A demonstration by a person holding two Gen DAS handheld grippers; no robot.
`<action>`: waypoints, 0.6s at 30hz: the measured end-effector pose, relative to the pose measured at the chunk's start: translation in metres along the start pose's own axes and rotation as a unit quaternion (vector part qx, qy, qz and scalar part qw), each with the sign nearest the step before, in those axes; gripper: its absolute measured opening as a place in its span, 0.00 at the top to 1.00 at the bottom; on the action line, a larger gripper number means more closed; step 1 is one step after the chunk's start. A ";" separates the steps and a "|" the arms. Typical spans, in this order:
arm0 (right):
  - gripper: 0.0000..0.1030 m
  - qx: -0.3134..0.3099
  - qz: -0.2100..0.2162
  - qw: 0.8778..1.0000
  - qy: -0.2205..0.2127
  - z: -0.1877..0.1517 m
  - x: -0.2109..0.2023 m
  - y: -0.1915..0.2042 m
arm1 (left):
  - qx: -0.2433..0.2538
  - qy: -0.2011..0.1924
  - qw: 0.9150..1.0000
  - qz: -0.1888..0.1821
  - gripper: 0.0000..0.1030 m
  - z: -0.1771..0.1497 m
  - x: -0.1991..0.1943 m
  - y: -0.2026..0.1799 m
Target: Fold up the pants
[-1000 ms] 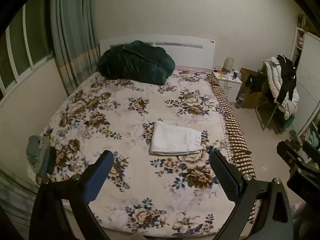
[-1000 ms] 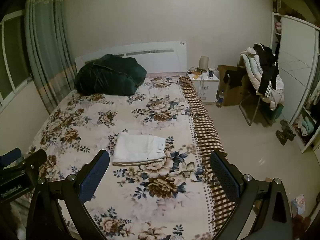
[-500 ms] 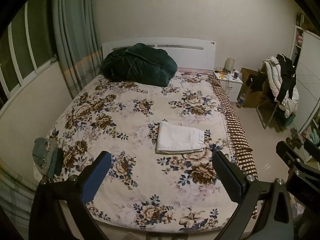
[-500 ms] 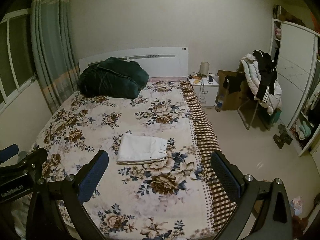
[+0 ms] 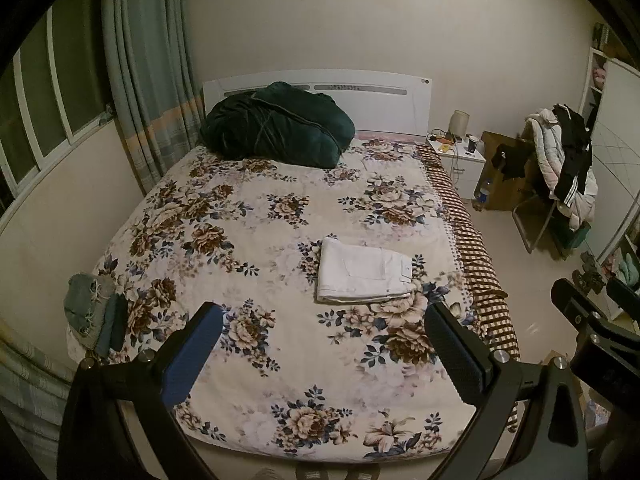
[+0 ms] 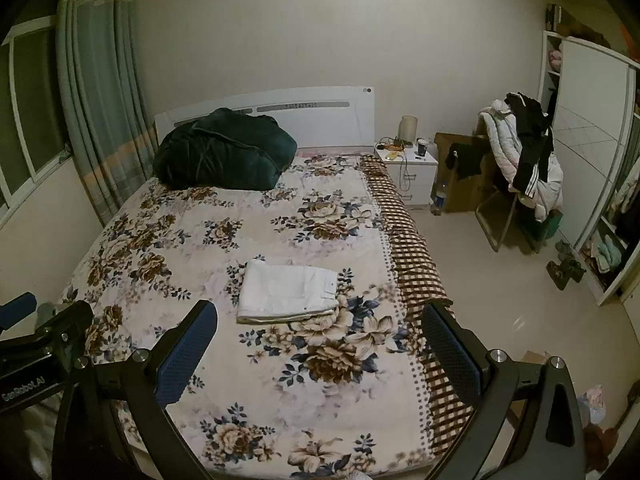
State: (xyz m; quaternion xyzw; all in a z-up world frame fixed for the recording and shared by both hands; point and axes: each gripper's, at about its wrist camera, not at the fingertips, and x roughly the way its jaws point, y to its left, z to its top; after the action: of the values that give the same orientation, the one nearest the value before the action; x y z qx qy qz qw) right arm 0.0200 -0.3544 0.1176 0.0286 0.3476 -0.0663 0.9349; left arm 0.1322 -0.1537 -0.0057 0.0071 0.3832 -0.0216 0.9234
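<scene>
Both cameras have pulled back: bed point(image 5: 248, 240) shows more fully than a second ago. White pants point(image 5: 365, 270) lie folded near its right edge, toward the foot. Left gripper point(image 5: 320, 344) and right gripper point(image 6: 320, 340): jaws released, empty. Fold looks done.

Only readable text I can find is on the black body of the left tongs point(image 6: 44, 360), showing at the lower left edge of the right wrist view: white letters that look like "GenRobot.AI", slightly tilted. There's a small tag on the folded white pants point(image 6: 289, 289), way too tiny to read.
</scene>
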 end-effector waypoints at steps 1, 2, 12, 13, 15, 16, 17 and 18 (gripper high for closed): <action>0.00 0.000 0.001 1.000 0.001 -0.001 -0.001 0.001 | 0.000 0.000 1.000 -0.001 0.00 0.000 0.000 0.000; 0.00 -0.001 0.001 1.000 0.001 0.000 0.002 0.000 | 0.000 0.000 1.000 0.000 0.00 0.001 0.000 0.001; 0.00 -0.005 0.007 1.000 0.005 -0.002 0.011 0.003 | -0.001 0.000 1.000 -0.002 0.00 0.001 -0.001 0.001; 0.00 -0.005 0.007 1.000 0.005 -0.002 0.013 0.004 | -0.001 0.000 1.000 0.000 0.00 0.001 0.000 0.001; 0.00 -0.006 0.008 1.000 0.005 -0.002 0.014 0.005 | -0.003 0.000 1.000 -0.001 0.00 0.001 -0.001 0.001; 0.00 -0.006 0.009 1.000 0.006 -0.002 0.014 0.004 | -0.002 0.000 1.000 -0.001 0.00 0.001 0.000 0.000; 0.00 -0.006 0.008 1.000 0.006 -0.002 0.014 0.004 | -0.001 0.000 1.000 -0.001 0.00 0.002 0.000 0.002; 0.00 -0.006 0.008 1.000 0.006 -0.001 0.015 0.004 | 0.000 -0.001 1.000 -0.001 0.00 0.002 -0.001 0.002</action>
State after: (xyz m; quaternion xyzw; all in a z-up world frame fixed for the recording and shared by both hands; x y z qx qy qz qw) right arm 0.0308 -0.3517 0.1072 0.0262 0.3530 -0.0562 0.9336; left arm 0.1326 -0.1514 -0.0035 0.0065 0.3824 -0.0225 0.9237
